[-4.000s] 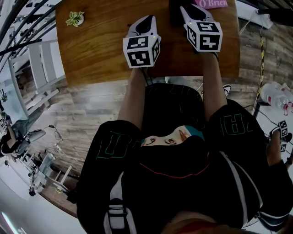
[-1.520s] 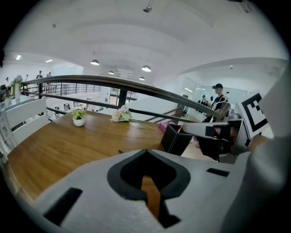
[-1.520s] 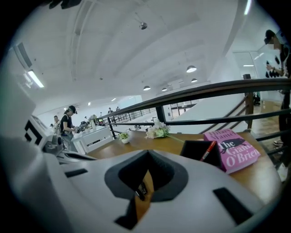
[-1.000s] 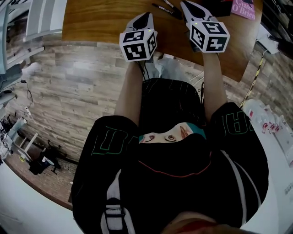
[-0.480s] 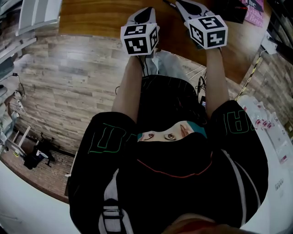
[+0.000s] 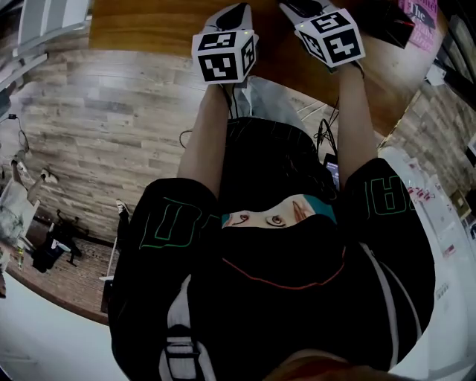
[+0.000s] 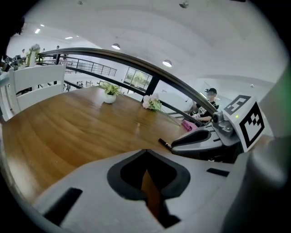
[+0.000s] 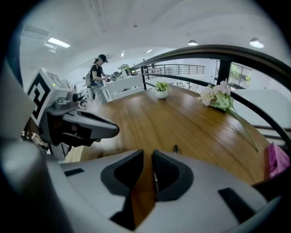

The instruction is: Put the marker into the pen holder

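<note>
A black marker (image 7: pixel 164 144) lies on the wooden table (image 7: pixel 68 132), close in front of my right gripper (image 7: pixel 200 139). In the right gripper view the marker's tip (image 8: pixel 175 148) shows just past the jaws. My right gripper (image 8: pixel 147 152) hangs low over the table with its jaws opening; bare wood shows through the gap and the pads press on nothing. Beside it on the left, my left gripper (image 7: pixel 146 152) is shut and empty. In the head view both grippers (image 6: pixel 236 11) (image 6: pixel 297 6) reach over the table's near edge. I see no pen holder that I can identify.
A small potted plant (image 8: pixel 161 91) and a bunch of flowers (image 8: pixel 218 98) stand far back on the table. A pink book (image 8: pixel 277 159) lies at the right, by a dark object (image 6: pixel 387 26). A white chair (image 7: pixel 36 86) stands at the left edge. A person (image 8: pixel 96 73) stands far behind.
In the head view the table has slid toward the top of the picture. Both grippers sit higher in the frame, and the right gripper's cube has tilted and moved farther over the table.
</note>
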The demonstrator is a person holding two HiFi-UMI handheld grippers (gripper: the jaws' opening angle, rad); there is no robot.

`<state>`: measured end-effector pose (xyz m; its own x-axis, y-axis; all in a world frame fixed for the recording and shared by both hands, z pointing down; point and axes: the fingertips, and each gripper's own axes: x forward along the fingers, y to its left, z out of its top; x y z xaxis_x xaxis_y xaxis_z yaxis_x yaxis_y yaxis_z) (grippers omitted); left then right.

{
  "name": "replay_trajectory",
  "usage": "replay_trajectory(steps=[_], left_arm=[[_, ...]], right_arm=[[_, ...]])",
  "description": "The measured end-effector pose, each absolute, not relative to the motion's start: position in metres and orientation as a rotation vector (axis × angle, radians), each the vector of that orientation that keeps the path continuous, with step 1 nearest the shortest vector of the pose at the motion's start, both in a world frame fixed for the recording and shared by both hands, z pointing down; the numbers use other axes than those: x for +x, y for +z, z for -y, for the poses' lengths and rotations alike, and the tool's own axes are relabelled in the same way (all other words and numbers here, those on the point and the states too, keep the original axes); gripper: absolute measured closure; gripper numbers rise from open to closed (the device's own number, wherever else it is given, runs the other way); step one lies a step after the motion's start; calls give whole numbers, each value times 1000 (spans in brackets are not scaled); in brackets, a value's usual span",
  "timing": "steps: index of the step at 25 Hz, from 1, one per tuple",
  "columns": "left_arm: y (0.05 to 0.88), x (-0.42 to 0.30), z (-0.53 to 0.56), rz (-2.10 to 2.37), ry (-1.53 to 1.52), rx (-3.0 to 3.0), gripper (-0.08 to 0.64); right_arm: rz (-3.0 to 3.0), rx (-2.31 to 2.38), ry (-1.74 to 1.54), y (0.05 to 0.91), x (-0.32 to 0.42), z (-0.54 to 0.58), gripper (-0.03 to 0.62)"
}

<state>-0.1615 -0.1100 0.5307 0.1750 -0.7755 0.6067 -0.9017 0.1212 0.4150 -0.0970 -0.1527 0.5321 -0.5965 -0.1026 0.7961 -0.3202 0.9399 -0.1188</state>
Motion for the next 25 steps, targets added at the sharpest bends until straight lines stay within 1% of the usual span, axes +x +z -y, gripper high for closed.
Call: replay_trajectory(steps=[10,17,21,25], left_arm=[[537,-176,111,1604,169,1661,552],[540,-188,108,1613,149,1638,552],[541,-191,107,1617,144,1634,552],[539,-189,107,1615,141,1638,552]], right_arm=[[2022,225,191,556,-104,152,514],[1873,164,6,569,-100,154,529],[1867,175,26,573,-100,152,545],[1874,216,73,574,-99,151,546]])
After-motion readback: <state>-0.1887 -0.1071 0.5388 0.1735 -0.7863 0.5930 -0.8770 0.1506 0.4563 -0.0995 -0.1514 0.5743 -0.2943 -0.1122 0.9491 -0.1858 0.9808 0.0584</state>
